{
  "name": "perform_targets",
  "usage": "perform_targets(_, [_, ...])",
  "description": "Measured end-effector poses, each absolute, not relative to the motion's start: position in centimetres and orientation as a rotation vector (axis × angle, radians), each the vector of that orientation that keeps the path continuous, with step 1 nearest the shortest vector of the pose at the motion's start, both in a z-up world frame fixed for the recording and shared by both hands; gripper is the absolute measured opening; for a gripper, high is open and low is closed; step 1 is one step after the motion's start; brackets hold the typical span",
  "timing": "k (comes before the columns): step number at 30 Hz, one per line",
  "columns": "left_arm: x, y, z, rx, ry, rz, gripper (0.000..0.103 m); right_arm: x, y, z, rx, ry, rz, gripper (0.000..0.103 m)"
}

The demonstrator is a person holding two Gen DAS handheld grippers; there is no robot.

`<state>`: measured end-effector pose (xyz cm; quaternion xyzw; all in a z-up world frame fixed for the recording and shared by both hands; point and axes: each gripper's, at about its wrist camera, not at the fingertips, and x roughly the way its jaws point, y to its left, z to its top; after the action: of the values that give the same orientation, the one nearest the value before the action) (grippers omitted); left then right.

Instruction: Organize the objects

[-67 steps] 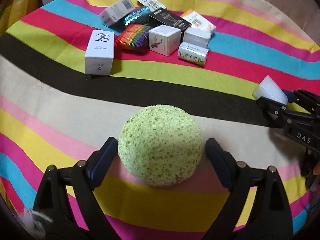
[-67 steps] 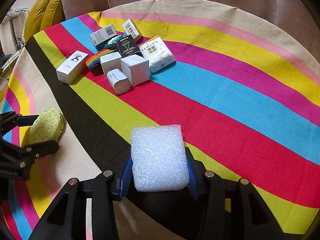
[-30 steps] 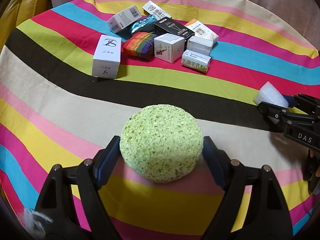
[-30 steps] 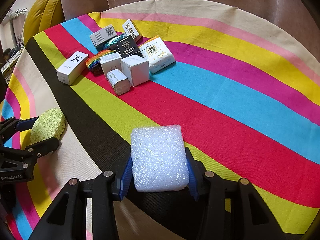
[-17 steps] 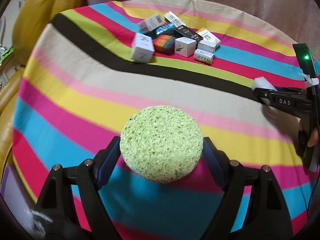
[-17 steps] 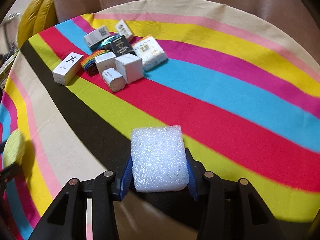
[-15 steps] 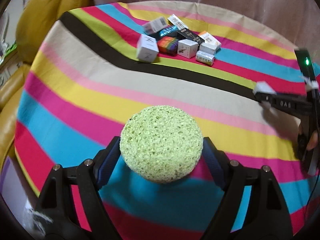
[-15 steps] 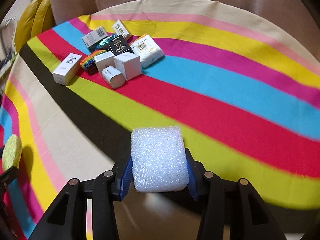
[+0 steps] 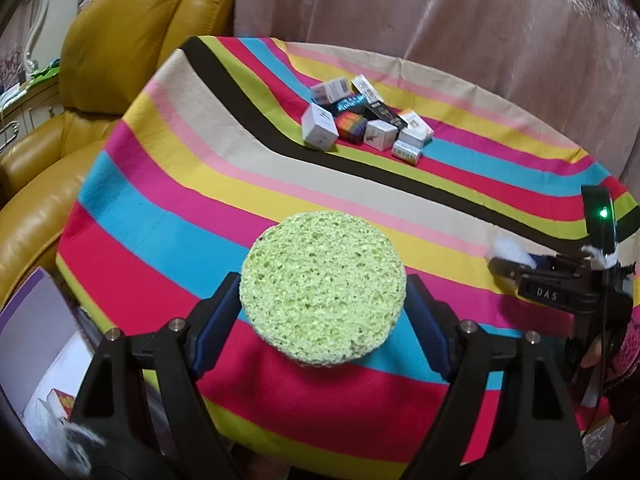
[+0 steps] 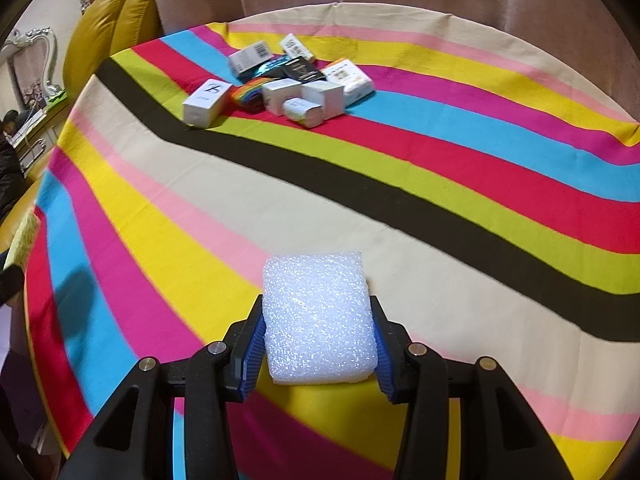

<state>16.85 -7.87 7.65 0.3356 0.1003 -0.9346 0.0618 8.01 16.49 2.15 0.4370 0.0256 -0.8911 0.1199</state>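
Observation:
My left gripper [image 9: 323,312] is shut on a round green sponge [image 9: 323,286] and holds it in the air above the near edge of the striped tablecloth [image 9: 192,184]. My right gripper [image 10: 318,344] is shut on a white foam block [image 10: 319,316] above the near side of the cloth [image 10: 400,184]. The right gripper also shows in the left wrist view [image 9: 516,266] at the right, with the foam block's tip [image 9: 506,246] showing. The sponge's edge [image 10: 20,236] shows at the far left of the right wrist view. A cluster of small boxes [image 9: 364,122] lies at the far side of the table.
The cluster [image 10: 280,84] holds several white boxes, a black box, a rainbow pouch [image 10: 248,94] and a glittery blue item. A yellow leather armchair [image 9: 80,80] stands left of the table. A pink curtain [image 9: 440,12] hangs behind. Purple and white boxes [image 9: 36,344] sit below the table's left edge.
Both grippers have pulled back and risen away from the table with their objects still held. The box cluster now looks much farther off, and the armchair and curtain have come into view.

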Motion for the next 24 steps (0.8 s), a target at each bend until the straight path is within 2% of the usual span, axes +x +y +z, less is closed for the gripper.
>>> perform_targets(17, [25.7,-17.4,9.5,0.778,0.516,-2.692,0.083,10.8,11.9,6.1,1.155,0.082,-2.536,0.047])
perform_targets(24, [30.6,-21.4,8.9,0.743,0.566,-2.591,0.083,14.3,2.8,9.1,0.994,0.23,-2.364,0.047])
